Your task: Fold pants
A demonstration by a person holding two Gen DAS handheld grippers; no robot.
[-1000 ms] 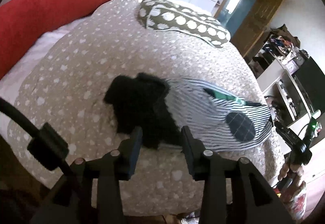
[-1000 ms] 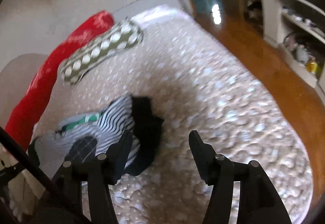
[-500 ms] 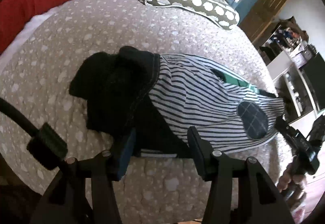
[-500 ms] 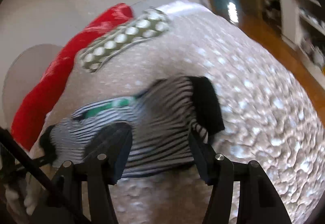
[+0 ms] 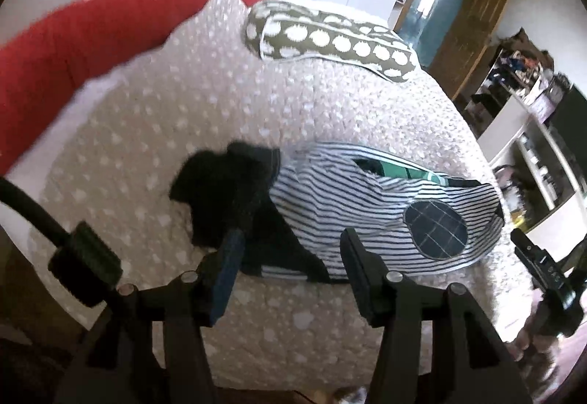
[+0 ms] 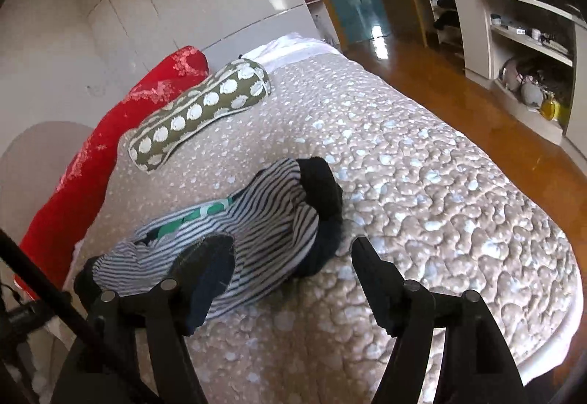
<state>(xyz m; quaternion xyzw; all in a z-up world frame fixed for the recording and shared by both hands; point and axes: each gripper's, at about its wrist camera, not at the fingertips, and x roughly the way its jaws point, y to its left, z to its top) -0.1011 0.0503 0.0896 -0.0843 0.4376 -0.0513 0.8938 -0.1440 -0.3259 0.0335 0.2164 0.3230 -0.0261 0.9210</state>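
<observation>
Lying bunched near the bed's [image 6: 422, 154] near edge: striped pants [image 5: 367, 206]. Both tools, left [image 5: 290, 257] and right [image 6: 290, 279], opening, gripping nothing. Probably needing leg-straightening next.

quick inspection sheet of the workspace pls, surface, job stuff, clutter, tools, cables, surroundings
surface: bed with a beige quilt dotted white, lying smooth.
job's things: striped pants lie bunched on the quilt, dark cuffs at one end, a dark round patch and a green band showing.
clutter: an olive spotted bolster and a red pillow past the pants, apart from them.
grippers: left tool open, nothing between its pads, poised over the pants' near edge; right tool open, holding nothing; the jaws of both have just been opening.
cables: a black cable crosses the left wrist view's lower left, off the pants.
surroundings: white shelves with small items, wooden floor, glossy cupboard doors.
</observation>
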